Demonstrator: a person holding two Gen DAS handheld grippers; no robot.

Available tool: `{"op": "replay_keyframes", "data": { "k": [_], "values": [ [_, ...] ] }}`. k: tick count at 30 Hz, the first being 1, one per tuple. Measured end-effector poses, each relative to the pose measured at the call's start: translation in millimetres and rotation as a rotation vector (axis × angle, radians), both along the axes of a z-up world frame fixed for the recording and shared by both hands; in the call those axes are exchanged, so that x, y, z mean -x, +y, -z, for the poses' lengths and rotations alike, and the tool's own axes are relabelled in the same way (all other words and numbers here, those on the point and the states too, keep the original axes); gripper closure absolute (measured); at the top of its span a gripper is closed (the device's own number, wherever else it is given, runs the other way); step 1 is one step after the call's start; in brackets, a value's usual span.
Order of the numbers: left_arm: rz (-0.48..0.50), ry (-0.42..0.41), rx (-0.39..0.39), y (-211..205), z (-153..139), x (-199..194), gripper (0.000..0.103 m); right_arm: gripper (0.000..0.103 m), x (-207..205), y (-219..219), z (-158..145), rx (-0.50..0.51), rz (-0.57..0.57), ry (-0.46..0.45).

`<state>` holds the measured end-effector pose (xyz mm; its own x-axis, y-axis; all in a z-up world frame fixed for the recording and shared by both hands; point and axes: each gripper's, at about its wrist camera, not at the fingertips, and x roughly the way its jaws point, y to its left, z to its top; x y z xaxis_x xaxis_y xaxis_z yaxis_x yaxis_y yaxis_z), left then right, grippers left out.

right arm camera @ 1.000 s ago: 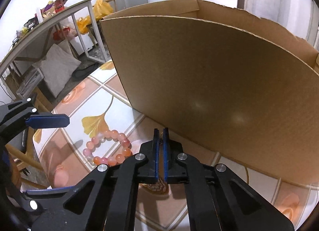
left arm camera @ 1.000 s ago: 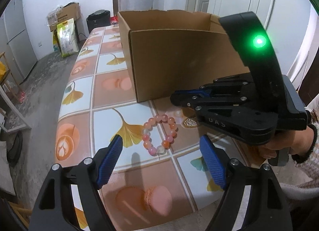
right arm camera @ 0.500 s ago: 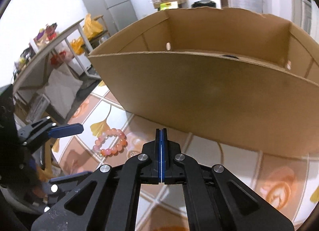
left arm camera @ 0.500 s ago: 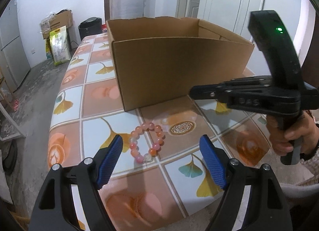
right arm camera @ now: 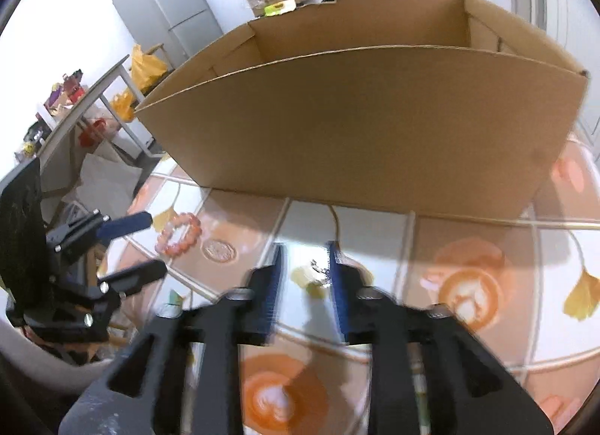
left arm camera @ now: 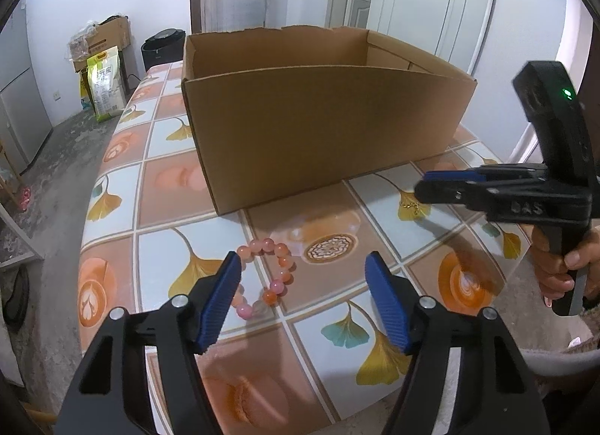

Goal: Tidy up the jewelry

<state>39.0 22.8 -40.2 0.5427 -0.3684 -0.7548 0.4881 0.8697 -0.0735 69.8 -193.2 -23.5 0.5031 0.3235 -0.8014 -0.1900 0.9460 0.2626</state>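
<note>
Left wrist view: left gripper (left arm camera: 302, 302) spread wide over the table (left arm camera: 120, 210) edge; bead bracelet (left arm camera: 268, 277) flat just ahead, nearer the left finger; cardboard box (left arm camera: 322, 131) beyond, bare tiles between; thin chain (left arm camera: 410, 206) under the right gripper (left arm camera: 423, 187). Right wrist view: right gripper (right arm camera: 303, 277) blurred, parted around the chain (right arm camera: 318, 268); box wall (right arm camera: 367, 142) close ahead; bracelet (right arm camera: 179, 234) far left.

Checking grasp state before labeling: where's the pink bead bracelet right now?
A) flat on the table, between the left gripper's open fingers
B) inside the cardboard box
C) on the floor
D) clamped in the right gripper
A: the bead bracelet lies flat on the table in front of the cardboard box, in the gap of the open left gripper, unheld; the right gripper is off to the side.
</note>
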Motion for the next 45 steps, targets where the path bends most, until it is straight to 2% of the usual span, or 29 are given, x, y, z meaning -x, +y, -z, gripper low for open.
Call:
{"op": "replay_keyframes", "data": {
  "k": [6,9,11,17,22,27,32,36,39,40,41,43,45],
  "values": [
    [-0.005,0.004,-0.007,0.1,0.4,0.0,0.036,0.067,0.5,4.0,1.5,0.064,-0.017,-0.023],
    [-0.008,0.003,-0.012,-0.4,0.1,0.2,0.036,0.081,-2.9,14.9,7.2,0.104,-0.05,-0.026],
    [-0.01,0.001,-0.013,-0.2,-0.2,0.6,0.036,0.094,-4.1,19.2,13.6,0.143,-0.072,-0.017],
    [-0.018,-0.003,-0.017,0.4,-0.7,1.0,0.036,0.103,1.3,20.1,17.3,0.207,-0.084,-0.035],
    [-0.021,0.002,-0.023,0.9,-0.2,0.7,0.039,0.103,-0.7,5.6,13.5,0.12,-0.047,-0.006],
    [-0.029,0.017,-0.031,2.3,2.9,-2.6,0.047,0.103,2.1,-13.9,1.2,0.025,0.009,-0.02],
    [-0.036,0.034,-0.031,5.4,6.1,-7.1,0.06,0.103,5.0,-20.9,-6.1,-0.004,0.028,-0.043],
    [-0.039,0.042,-0.04,6.2,8.2,-9.6,0.064,0.103,4.3,-13.2,-7.8,0.005,0.014,-0.056],
    [-0.04,0.045,-0.037,6.7,8.2,-9.5,0.065,0.096,3.6,-4.0,-3.7,0.042,-0.035,-0.045],
    [-0.04,0.043,-0.039,6.6,7.8,-9.1,0.065,0.08,2.9,0.8,-1.7,0.065,-0.049,-0.045],
    [-0.041,0.043,-0.04,6.6,7.5,-8.9,0.065,0.072,1.8,4.9,0.1,0.074,-0.065,-0.044],
    [-0.042,0.042,-0.04,6.8,7.2,-8.8,0.065,0.072,-0.9,11.1,4.0,0.098,-0.088,-0.041],
    [-0.044,0.042,-0.04,7.0,7.2,-9.1,0.065,0.076,-6.3,16.2,11.6,0.126,-0.112,-0.023]
  ]
}}
